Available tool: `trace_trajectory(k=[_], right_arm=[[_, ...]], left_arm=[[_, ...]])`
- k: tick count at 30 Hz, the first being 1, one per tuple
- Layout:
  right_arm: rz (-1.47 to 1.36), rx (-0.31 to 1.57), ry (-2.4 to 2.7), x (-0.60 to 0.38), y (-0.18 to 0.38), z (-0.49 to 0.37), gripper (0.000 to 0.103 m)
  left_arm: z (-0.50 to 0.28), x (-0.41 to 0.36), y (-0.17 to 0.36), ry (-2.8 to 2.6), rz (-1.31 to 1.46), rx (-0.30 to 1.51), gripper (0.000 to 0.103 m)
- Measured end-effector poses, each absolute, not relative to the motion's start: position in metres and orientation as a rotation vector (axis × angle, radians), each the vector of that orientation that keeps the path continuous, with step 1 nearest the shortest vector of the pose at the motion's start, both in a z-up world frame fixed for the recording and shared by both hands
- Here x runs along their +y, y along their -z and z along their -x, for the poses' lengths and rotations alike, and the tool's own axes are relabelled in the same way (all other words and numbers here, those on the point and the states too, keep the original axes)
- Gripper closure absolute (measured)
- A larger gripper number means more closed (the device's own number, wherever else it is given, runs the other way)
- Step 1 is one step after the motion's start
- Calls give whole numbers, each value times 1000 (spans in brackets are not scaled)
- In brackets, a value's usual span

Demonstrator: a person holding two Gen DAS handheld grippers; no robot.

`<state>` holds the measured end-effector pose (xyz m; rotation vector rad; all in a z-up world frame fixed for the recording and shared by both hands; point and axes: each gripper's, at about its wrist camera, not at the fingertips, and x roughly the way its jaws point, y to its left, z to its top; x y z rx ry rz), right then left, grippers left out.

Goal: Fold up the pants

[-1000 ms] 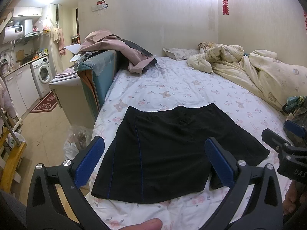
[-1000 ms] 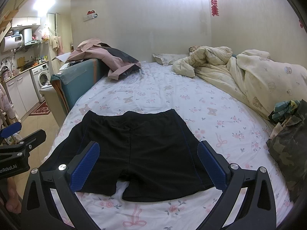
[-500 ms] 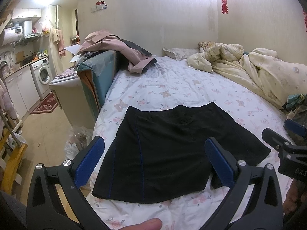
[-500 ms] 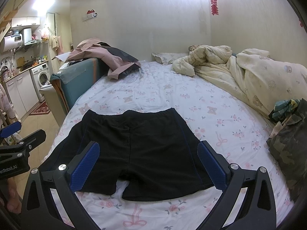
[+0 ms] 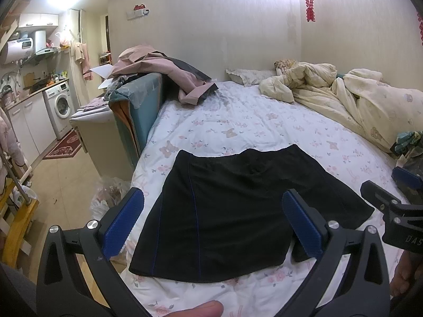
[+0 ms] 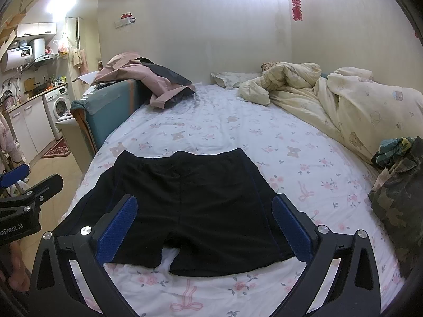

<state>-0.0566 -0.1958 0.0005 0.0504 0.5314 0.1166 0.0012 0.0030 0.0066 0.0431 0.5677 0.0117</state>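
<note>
A pair of black shorts [image 5: 232, 206] with thin blue side stripes lies flat on the flowered bed sheet, waistband far, leg hems near me; it also shows in the right wrist view [image 6: 190, 206]. My left gripper [image 5: 212, 222] is open and empty, held above the shorts' left leg. My right gripper [image 6: 203, 227] is open and empty, above the hems near the crotch. Each gripper shows at the edge of the other's view.
A cream duvet [image 6: 343, 100] is heaped at the bed's far right. Camouflage clothing [image 6: 396, 198] lies at the right edge. A teal headboard-like panel with pink clothes [image 5: 148, 87] stands at the left. The floor and a plastic bag [image 5: 108, 192] are left of the bed.
Both grippers have barely shifted; the shorts lie as before and the jaws stay open.
</note>
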Motion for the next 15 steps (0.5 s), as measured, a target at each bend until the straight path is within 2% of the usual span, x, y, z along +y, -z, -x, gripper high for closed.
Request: trace_trajectory(k=[15], right_arm=[[-51, 533, -117, -195, 0, 57, 0]], left_arm=[[0, 2, -8, -14, -42, 561, 0]])
